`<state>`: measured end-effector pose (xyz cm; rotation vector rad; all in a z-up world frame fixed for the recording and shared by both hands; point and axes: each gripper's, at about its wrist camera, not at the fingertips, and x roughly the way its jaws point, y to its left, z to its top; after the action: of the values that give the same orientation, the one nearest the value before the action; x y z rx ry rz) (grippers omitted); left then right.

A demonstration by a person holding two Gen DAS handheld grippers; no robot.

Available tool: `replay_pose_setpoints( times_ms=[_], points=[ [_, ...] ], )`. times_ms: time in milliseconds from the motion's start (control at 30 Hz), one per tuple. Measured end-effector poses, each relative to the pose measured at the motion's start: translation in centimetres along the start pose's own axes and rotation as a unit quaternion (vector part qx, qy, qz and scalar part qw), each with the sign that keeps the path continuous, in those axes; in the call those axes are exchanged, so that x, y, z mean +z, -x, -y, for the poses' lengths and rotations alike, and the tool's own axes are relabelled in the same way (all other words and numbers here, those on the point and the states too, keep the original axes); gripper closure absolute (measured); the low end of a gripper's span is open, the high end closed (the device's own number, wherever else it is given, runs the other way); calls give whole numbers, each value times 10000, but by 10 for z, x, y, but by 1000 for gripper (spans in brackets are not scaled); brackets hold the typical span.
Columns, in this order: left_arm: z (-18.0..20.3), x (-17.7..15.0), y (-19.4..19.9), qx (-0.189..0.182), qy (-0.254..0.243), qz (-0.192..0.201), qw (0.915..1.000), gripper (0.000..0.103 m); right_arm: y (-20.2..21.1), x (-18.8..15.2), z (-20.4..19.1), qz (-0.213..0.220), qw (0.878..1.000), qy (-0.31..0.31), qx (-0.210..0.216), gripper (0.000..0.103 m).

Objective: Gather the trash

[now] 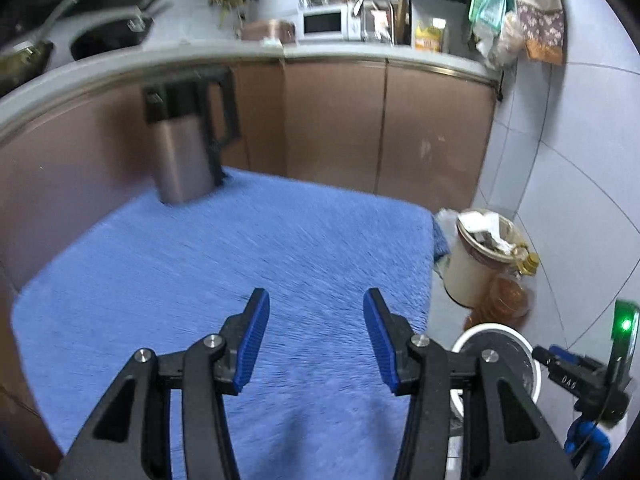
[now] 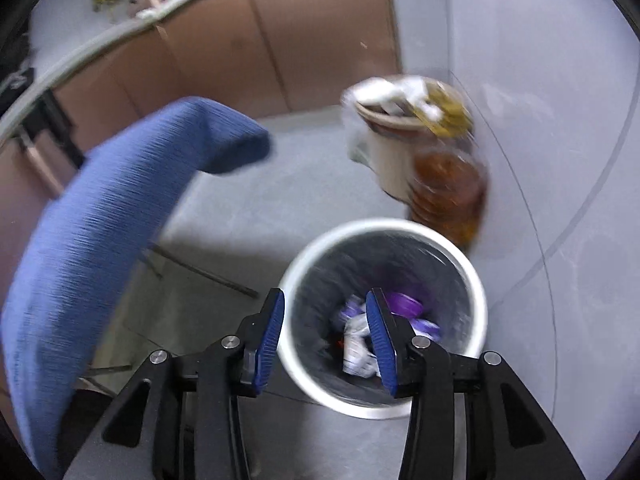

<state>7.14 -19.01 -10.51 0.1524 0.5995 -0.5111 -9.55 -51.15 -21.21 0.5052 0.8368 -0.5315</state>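
Observation:
A white round trash bin [image 2: 478, 292] with a dark liner stands on the floor; it holds crumpled white and purple trash [image 2: 356, 354]. My right gripper [image 2: 326, 338] is open and empty, above the bin's near-left rim. The bin also shows in the left wrist view [image 1: 500, 330], low right, behind the gripper's frame. My left gripper [image 1: 316, 344] is open and empty above the blue cloth-covered table [image 1: 224, 264]. The right gripper's body with a green light [image 1: 622, 326] shows at the right edge of the left wrist view.
A steel thermos jug [image 1: 186, 148] with a black handle stands at the table's far left. A beige bin full of paper [image 1: 480, 256] and an oil bottle [image 2: 450, 192] stand by the tiled wall. Brown cabinets [image 1: 340, 120] run behind, with a cluttered counter on top.

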Motion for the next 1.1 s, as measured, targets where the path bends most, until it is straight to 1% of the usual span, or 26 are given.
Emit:
replay_pose_setpoints(
  times_ms=[100,133,167,233,300,367,400,467,533,567,667,767,833,967,1100],
  points=[
    [-13,7,37,346,-10,356,9988,54,32,14,-45,399,9971,359,538,53],
    [-16,8,48,461,-5,471,9978,48,45,18,-61,555,9945,503,731,49],
    [-20,10,60,591,9,602,9964,46,54,21,-73,670,9921,607,868,46],
    [-30,12,85,859,46,852,9926,45,78,28,-101,963,9849,849,1161,42],
    [-36,15,109,1104,112,1059,9882,38,108,33,-129,1282,9752,1086,1442,34],
    [-42,16,132,1225,186,1230,9846,34,134,35,-151,1536,9662,1256,1645,26],
    [-43,16,143,1268,217,1318,9829,34,148,35,-161,1690,9606,1335,1755,24],
    [-47,18,166,1376,294,1517,9784,32,174,34,-178,1970,9507,1478,1885,13],
    [-48,19,180,1523,314,1657,9738,29,198,34,-192,2231,9419,1604,1933,5],
    [-48,20,188,1624,314,1726,9710,27,208,31,-197,2332,9386,1634,1950,3],
    [-48,19,208,1750,362,1920,9650,24,233,27,-208,2594,9298,1683,1999,0],
    [-50,17,219,1759,393,1997,9631,22,246,24,-213,2700,9250,1678,2084,0],
    [-52,17,224,1719,420,2014,9634,22,250,22,-215,2743,9238,1682,2074,0],
    [-54,15,234,1918,446,2187,9557,21,250,19,-212,2797,9261,1639,1930,0],
    [-53,12,238,2016,451,2301,9510,22,252,19,-206,2847,9290,1496,1834,0]
  ],
)
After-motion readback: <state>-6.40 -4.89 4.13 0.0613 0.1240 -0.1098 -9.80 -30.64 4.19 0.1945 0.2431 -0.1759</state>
